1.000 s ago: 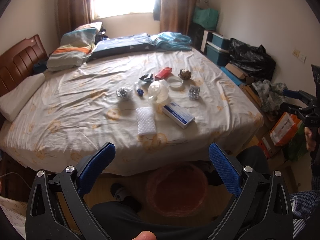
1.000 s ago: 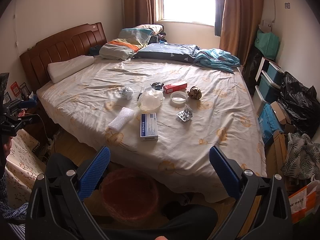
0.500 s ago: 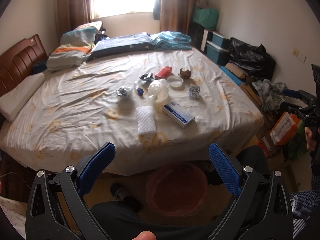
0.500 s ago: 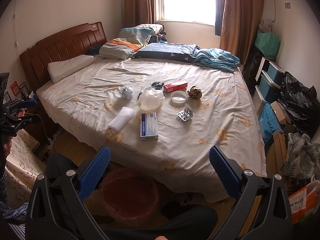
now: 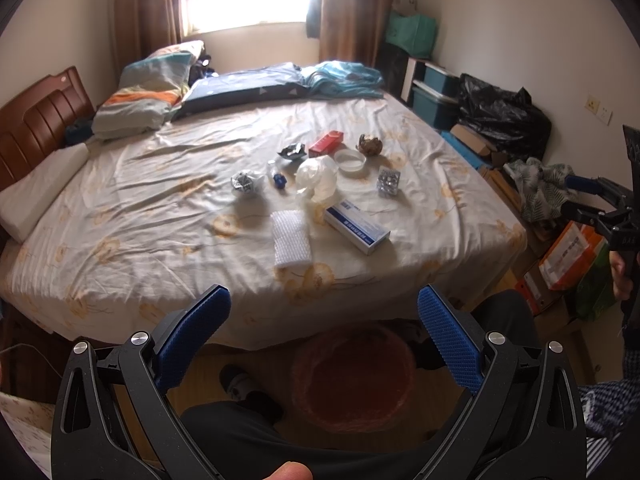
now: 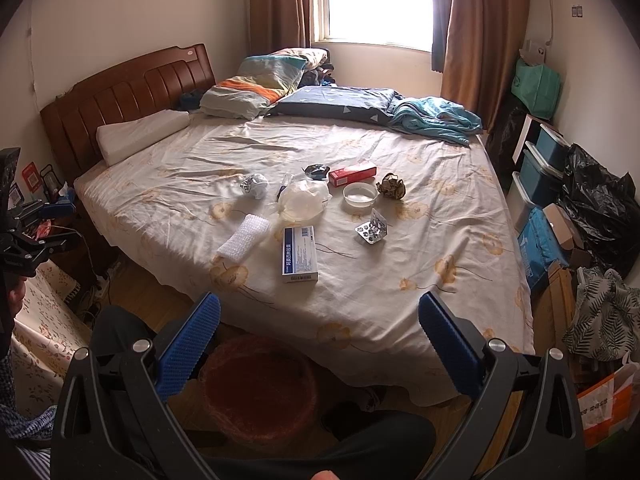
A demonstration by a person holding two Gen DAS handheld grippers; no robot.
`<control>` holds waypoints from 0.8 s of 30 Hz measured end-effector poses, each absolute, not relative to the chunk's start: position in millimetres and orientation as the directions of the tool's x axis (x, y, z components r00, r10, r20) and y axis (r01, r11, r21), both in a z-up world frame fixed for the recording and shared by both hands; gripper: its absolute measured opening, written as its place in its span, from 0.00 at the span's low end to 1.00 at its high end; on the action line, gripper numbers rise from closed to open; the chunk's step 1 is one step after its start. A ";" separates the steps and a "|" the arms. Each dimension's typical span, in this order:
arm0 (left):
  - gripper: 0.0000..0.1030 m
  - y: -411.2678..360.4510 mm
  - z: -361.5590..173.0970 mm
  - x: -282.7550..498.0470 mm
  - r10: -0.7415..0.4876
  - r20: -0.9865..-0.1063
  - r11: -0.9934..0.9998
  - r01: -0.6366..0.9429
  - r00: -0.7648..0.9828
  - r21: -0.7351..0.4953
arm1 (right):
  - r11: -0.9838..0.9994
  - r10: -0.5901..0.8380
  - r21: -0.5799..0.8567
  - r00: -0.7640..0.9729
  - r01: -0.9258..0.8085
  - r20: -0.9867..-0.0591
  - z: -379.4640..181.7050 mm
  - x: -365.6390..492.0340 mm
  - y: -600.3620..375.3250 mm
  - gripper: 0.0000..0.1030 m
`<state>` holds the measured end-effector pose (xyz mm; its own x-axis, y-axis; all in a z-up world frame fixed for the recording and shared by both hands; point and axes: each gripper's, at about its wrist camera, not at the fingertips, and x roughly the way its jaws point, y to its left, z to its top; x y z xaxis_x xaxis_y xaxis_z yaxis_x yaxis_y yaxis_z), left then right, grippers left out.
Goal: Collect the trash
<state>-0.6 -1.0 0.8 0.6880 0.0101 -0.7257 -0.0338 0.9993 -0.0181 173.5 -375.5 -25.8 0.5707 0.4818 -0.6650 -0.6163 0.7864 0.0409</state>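
Observation:
Several pieces of trash lie mid-bed: a white-and-blue medicine box (image 5: 357, 225) (image 6: 299, 255), a bubble-wrap roll (image 5: 291, 239) (image 6: 242, 237), a crumpled white plastic bag (image 5: 317, 178) (image 6: 303, 200), a red box (image 5: 326, 143) (image 6: 352, 173), a white lid (image 6: 360, 195), a blister pack (image 6: 372, 232), a brown paper ball (image 6: 392, 186) and a crumpled paper ball (image 6: 254, 185). A red mesh bin (image 5: 354, 378) (image 6: 260, 390) stands on the floor at the bed's foot. My left gripper (image 5: 324, 322) and right gripper (image 6: 319, 326) are open, empty, held back over the bin.
The bed (image 6: 440, 280) has pillows and blankets at its far end. Storage boxes and a black bag (image 6: 600, 200) line the right wall. The person's legs (image 5: 248, 432) are beside the bin.

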 end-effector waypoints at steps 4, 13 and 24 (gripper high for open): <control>0.95 -1.0 0.9 -0.7 0.011 -0.727 0.999 -0.035 0.687 -0.018 | 0.787 0.481 0.039 0.572 -0.616 -0.665 -29.7 173.2 -376.4 0.95; 0.95 -4.5 -10.3 0.9 0.011 -0.728 0.999 -0.036 0.685 -0.019 | 0.787 0.480 0.039 0.571 -0.616 -0.665 -29.7 174.7 -376.6 0.95; 0.95 1.1 -29.9 6.0 0.009 -0.734 0.999 -0.043 0.679 -0.028 | 0.787 0.480 0.042 0.568 -0.616 -0.669 -34.5 182.5 -371.6 0.95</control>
